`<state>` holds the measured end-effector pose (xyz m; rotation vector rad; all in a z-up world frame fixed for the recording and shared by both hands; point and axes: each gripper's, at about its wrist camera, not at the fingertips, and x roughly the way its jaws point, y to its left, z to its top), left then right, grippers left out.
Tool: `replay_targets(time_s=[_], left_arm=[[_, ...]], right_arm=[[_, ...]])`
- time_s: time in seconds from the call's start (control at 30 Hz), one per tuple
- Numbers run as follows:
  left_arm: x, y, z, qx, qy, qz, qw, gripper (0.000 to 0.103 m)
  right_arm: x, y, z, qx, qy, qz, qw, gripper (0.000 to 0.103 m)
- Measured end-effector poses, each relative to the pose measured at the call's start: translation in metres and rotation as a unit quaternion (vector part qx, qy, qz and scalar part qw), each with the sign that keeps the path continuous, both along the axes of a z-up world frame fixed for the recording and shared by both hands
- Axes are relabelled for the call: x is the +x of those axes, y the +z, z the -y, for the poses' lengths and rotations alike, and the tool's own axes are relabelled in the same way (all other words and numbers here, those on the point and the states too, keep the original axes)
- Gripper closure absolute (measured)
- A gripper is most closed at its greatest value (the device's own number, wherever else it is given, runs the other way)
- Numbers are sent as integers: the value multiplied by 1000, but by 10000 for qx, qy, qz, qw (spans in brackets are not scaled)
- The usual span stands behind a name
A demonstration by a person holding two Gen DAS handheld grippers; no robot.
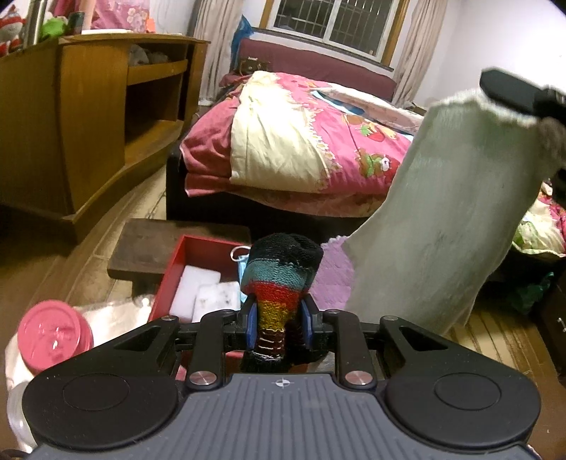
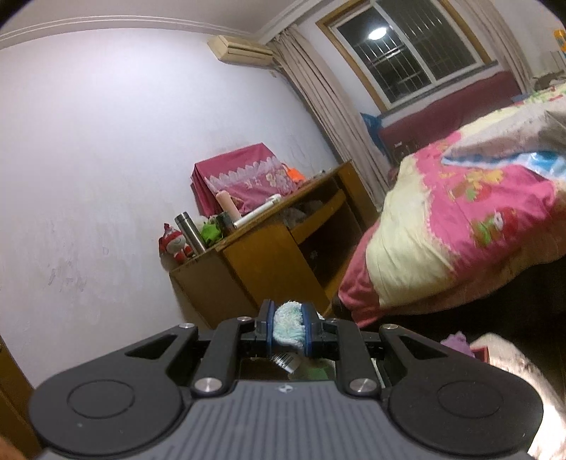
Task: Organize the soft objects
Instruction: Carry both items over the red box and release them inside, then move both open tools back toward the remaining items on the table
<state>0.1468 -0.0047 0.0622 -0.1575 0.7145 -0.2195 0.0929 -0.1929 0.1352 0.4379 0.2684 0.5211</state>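
Rainbow-striped knit wool sock (image 1: 279,283), rolled into a bundle w/ a black cuff on top, sits pinched between the blue pads of the left gripper (image 1: 279,318), held up in the air just above a red open box (image 1: 184,254). Box holds two white foam blocks (image 1: 208,292) side by side & a light blue face mask (image 1: 237,255) at its far rim. Box rests partly on a dark wooden low stool (image 1: 148,244).

Right of the sock, a pale grey-green fluffy towel (image 1: 442,212) hangs down long & loose; its top edge is in the right gripper (image 1: 516,93), seen at upper right in the left wrist view. In the right wrist view the right gripper (image 2: 288,323) is pressed tight on a bunched tuft of that towel (image 2: 289,327), which looks whitish-blue there; a small white barcode tag (image 2: 287,361) hangs under the clamp.

Behind the towel's lower edge lies a lilac fuzzy cloth (image 1: 332,272). At lower left, a pink round plastic lid (image 1: 49,334) on a jar, next to crumpled white plastic wrap (image 1: 116,315).

Further out: bed w/ pink cartoon-print quilt (image 1: 318,141), its cream lining turned out, brown wooden cabinet (image 1: 88,124) at left w/ open shelves, barred window (image 1: 332,17) w/ beige curtains, wood plank floor (image 1: 488,325).
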Motion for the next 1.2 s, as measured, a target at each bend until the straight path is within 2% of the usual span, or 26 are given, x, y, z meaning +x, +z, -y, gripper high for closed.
replay_targets(time_s=[0.3, 0.43, 0.47, 0.53, 0.57, 0.6, 0.67, 0.73, 0.87, 0.97, 1.07, 1.2], left_arm=[[37, -8, 4, 182, 49, 6, 9998, 80], [55, -15, 6, 339, 71, 106, 9993, 75], [60, -19, 8, 410, 60, 132, 9991, 69], [71, -29, 9, 539, 100, 163, 9984, 32], [74, -34, 10, 611, 162, 189, 9978, 28], [77, -38, 10, 692, 203, 191, 9972, 28], [81, -47, 9, 817, 215, 80, 9964, 27], [82, -54, 3, 784, 301, -72, 9964, 26], [77, -55, -2, 731, 352, -262, 9964, 26], [64, -48, 0, 822, 340, -255, 9957, 23], [47, -41, 0, 753, 308, -218, 9964, 22], [28, -34, 2, 659, 258, -214, 9973, 20]], right_arm=[[42, -2, 0, -1, -102, 75, 9999, 103], [64, -11, 1, 22, -190, 89, 9998, 103], [72, -15, -1, -72, -254, 69, 9996, 103], [91, -26, -4, -230, -378, -109, 9990, 103], [103, -35, -6, -316, -517, -273, 9978, 93], [115, -43, -9, -452, -646, -453, 9959, 75], [131, -59, -12, -691, -893, -804, 9903, 59], [135, -71, -11, -787, -902, -924, 9885, 59], [128, -86, 0, -676, -885, -1219, 9863, 59], [119, -89, 1, -737, -856, -1405, 9836, 59], [105, -89, 1, -598, -777, -1496, 9839, 59], [81, -88, -2, -688, -756, -1558, 9825, 58]])
